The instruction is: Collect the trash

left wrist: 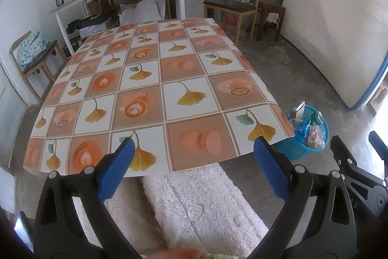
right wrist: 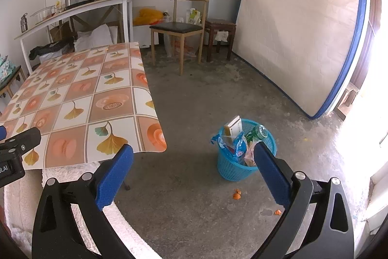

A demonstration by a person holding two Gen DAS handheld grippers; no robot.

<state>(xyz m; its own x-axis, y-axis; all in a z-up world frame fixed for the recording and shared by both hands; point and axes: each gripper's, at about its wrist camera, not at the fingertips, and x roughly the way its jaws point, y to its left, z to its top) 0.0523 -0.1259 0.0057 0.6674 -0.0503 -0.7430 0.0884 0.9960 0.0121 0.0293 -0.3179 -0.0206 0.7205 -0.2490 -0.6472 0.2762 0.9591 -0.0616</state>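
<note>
Both your left gripper [left wrist: 194,162] and right gripper [right wrist: 194,162] are spread wide and hold nothing, so pinch those small, soft orange scraps [right wrist: 237,195] gently.

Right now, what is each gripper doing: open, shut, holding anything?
Left gripper: open, holding nothing.
Right gripper: open, holding nothing.
</note>
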